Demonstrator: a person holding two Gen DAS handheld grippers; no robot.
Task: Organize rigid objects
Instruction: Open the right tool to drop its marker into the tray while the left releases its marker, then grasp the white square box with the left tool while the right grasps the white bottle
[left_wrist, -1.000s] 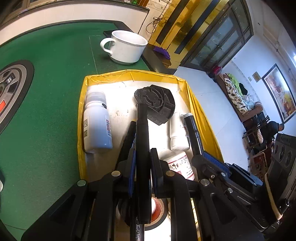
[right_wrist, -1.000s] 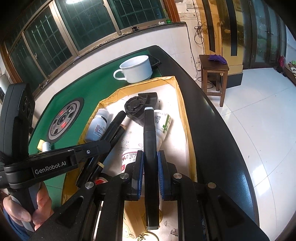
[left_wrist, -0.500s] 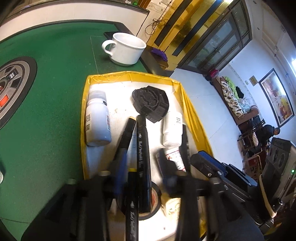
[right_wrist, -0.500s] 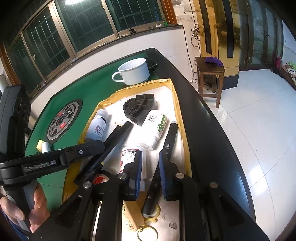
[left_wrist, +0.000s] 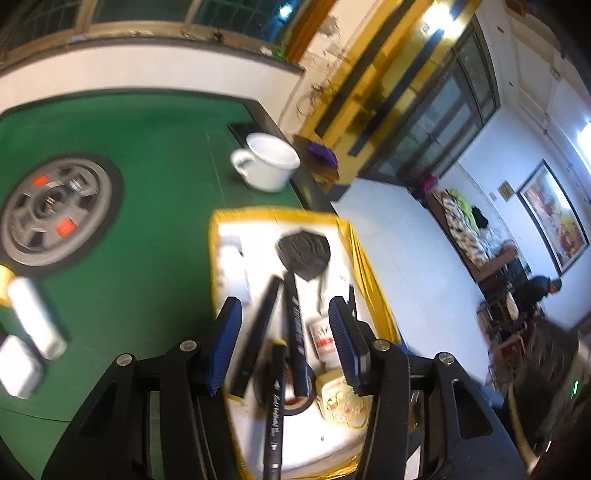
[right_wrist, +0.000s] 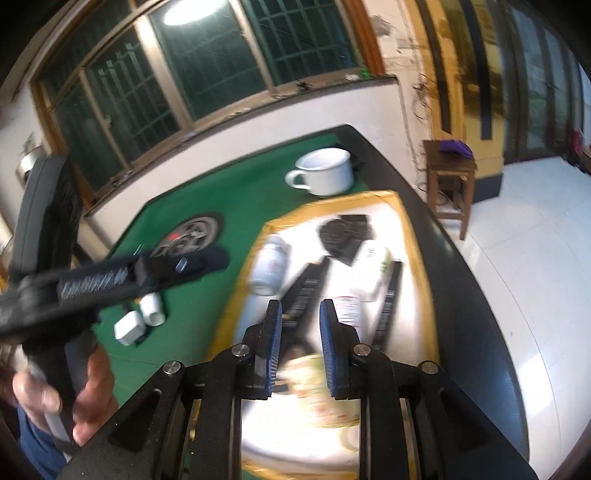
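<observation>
Markers (left_wrist: 293, 325) lie side by side in the tray (left_wrist: 373, 295) below our left hand-held gripper (left_wrist: 284, 339), half-wide and empty; right hand-held gripper (right_wrist: 298, 345) narrow, empty: both freed for remaining items.

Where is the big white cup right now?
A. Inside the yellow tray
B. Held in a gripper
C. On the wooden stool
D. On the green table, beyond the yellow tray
D: the white cup stands on the green table, past the far rim of the yellow tray, and no gripper touches it.
</observation>
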